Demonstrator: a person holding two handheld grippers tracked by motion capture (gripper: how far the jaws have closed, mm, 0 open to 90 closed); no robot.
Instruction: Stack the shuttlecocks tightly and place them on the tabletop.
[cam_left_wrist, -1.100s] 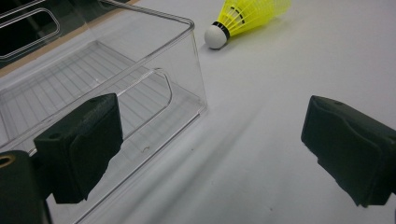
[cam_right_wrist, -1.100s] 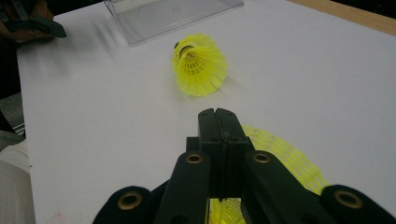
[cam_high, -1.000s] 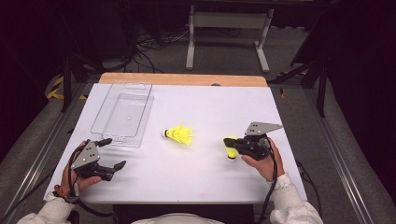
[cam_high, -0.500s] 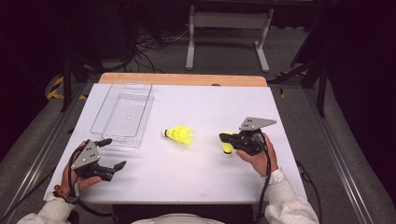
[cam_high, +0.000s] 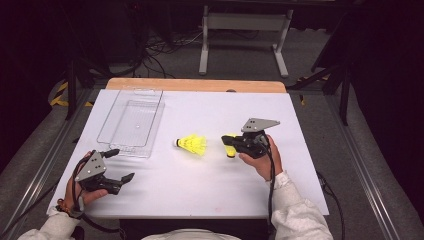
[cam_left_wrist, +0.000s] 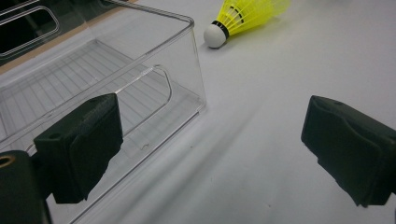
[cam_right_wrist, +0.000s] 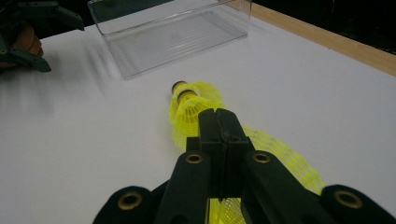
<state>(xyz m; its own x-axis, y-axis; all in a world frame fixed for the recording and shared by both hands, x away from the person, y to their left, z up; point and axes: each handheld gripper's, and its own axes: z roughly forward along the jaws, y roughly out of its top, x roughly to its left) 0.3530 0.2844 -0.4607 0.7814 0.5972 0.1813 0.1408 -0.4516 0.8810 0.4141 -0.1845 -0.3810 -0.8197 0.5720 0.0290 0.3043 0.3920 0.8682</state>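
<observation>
Right gripper (cam_high: 229, 145) nearer centre, fingers clamping one yellow shuttlecock (cam_right_wrist: 196, 114), second shuttlecock (cam_high: 191, 144) lying loose, left gripper (cam_high: 122, 165) fingers wide, empty.

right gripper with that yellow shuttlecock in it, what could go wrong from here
1. The right gripper is shut on the thin mesh skirt of the held shuttlecock, not its cork; the skirt may crush or slip out.
2. The second shuttlecock lies on the table between the right gripper and the clear bin; a low pass toward the bin could knock it away.
3. The bin's clear walls are hard to see, so the load could clip its rim.
</observation>
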